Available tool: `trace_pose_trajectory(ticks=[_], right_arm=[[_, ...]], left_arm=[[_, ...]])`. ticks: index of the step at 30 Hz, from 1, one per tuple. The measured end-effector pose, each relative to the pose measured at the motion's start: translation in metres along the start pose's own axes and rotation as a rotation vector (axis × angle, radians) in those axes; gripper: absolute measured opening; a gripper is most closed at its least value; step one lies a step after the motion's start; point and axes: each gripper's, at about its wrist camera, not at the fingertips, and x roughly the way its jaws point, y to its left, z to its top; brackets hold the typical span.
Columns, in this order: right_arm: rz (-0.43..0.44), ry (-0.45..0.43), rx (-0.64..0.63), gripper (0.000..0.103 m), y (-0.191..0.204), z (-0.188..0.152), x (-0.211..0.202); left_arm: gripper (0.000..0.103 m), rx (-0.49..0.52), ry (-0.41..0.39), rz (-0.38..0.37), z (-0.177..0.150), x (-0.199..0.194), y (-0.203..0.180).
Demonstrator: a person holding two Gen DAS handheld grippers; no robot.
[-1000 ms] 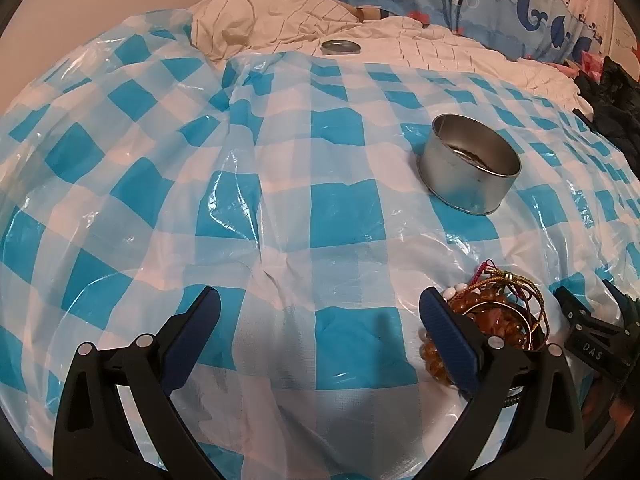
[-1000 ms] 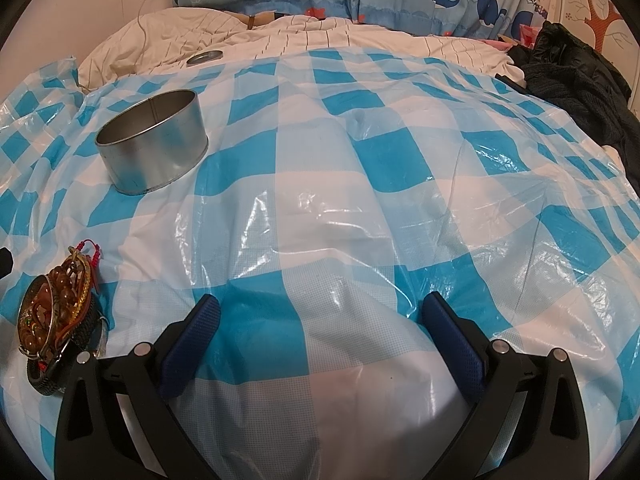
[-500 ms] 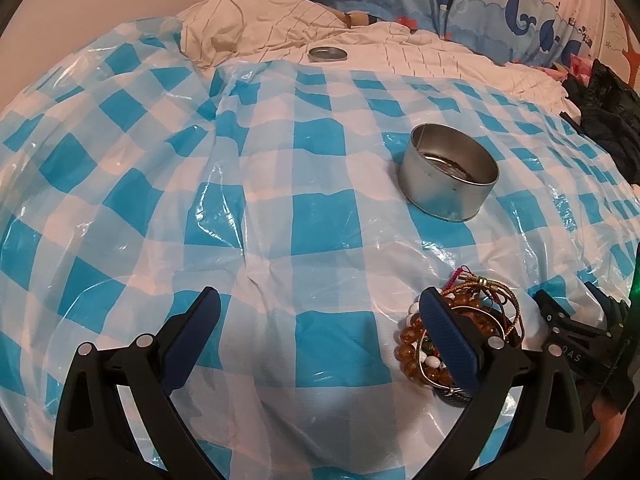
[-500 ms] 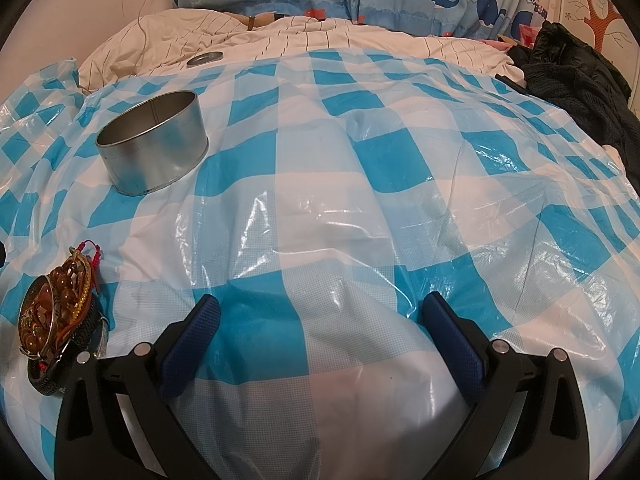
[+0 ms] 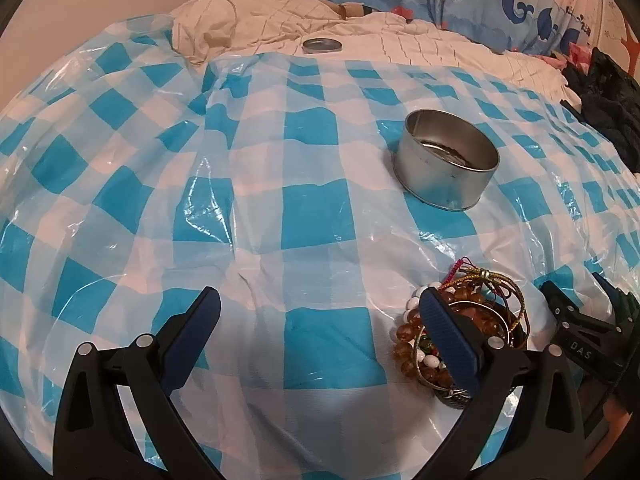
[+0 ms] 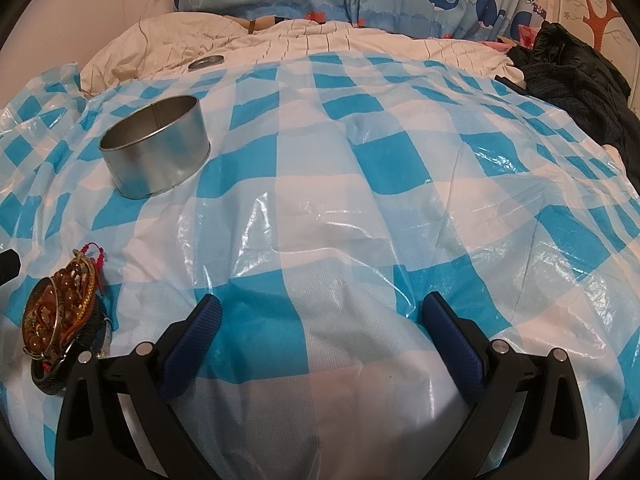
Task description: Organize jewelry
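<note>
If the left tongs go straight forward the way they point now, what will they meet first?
Probably only the checked plastic sheet between the open left tongs. The bracelet pile lies beside the right finger, and the tin sits right of that line. Depth is unclear.

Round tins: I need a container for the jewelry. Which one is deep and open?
The silver tin on the checked sheet; the far piece is flat, like a lid.
</note>
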Motion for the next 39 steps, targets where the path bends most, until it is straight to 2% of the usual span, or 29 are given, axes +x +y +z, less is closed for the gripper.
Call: trace_pose_trajectory(ticks=[39], right_arm=[[-0.007,-0.006,-0.002,0.097,-0.0008,-0.0023,0.0009]], left_arm=[[0.096,0.015,0.002,0.010,-0.0042,0.0002,0.0024]])
